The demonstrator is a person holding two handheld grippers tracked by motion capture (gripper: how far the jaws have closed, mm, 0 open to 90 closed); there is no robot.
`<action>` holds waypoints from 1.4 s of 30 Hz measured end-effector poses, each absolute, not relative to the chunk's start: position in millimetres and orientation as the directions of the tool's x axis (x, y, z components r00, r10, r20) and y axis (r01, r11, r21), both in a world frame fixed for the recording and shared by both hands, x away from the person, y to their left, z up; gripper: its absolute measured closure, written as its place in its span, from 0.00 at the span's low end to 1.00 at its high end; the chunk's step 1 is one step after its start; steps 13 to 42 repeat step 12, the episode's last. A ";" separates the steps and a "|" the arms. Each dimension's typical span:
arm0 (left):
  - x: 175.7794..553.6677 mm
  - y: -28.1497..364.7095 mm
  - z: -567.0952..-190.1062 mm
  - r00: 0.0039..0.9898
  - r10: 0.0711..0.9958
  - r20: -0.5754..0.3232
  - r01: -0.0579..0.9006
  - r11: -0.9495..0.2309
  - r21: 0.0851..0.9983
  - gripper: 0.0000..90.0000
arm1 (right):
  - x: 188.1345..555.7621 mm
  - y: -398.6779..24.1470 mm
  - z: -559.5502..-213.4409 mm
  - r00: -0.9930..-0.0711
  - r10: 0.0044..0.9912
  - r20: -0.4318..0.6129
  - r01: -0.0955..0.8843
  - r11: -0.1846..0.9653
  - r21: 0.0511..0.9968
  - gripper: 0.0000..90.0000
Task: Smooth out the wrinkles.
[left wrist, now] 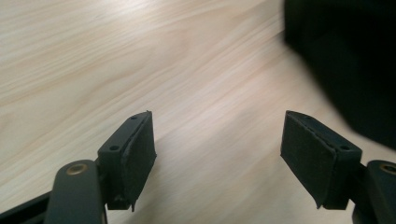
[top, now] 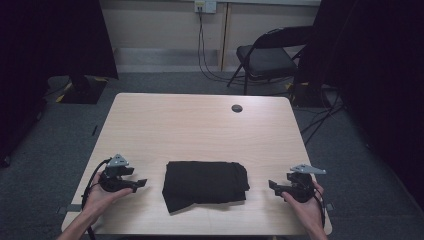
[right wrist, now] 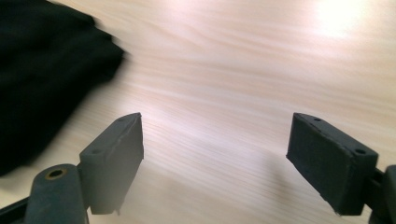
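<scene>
Black folded cloth (top: 205, 185) lies on the wooden table (top: 200, 125) between the left gripper (top: 140, 184) and the right gripper (top: 272, 185), apart from both. From the left gripper view, its jaws gape wide with nothing between; the cloth, blurred, sits ahead to the right. Right gripper view: jaws equally wide and empty, cloth seemingly ahead-left.
</scene>
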State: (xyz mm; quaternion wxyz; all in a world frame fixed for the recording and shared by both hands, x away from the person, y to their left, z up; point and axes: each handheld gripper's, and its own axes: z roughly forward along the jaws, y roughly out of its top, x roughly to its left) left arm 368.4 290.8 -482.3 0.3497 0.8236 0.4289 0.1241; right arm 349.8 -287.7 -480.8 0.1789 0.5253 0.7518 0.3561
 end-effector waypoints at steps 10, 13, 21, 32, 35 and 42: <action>368.7 287.8 -502.2 0.577 0.817 0.000 0.551 -0.389 0.739 0.15 | 353.4 -284.0 -501.9 -0.354 0.935 -0.012 0.630 0.248 0.736 0.14; 368.2 286.9 -502.1 0.568 0.823 0.000 0.556 -0.383 0.738 0.15 | 353.3 -283.9 -501.8 -0.353 0.935 -0.012 0.631 0.247 0.736 0.14; 368.2 286.9 -502.1 0.568 0.823 0.000 0.556 -0.383 0.738 0.15 | 353.3 -283.9 -501.8 -0.353 0.935 -0.012 0.631 0.247 0.736 0.14; 368.2 286.9 -502.1 0.568 0.823 0.000 0.556 -0.383 0.738 0.15 | 353.3 -283.9 -501.8 -0.353 0.935 -0.012 0.631 0.247 0.736 0.14; 368.2 286.9 -502.1 0.568 0.823 0.000 0.556 -0.383 0.738 0.15 | 353.3 -283.9 -501.8 -0.353 0.935 -0.012 0.631 0.247 0.736 0.14; 368.2 286.9 -502.1 0.568 0.823 0.000 0.556 -0.383 0.738 0.15 | 353.3 -283.9 -501.8 -0.353 0.935 -0.012 0.631 0.247 0.736 0.14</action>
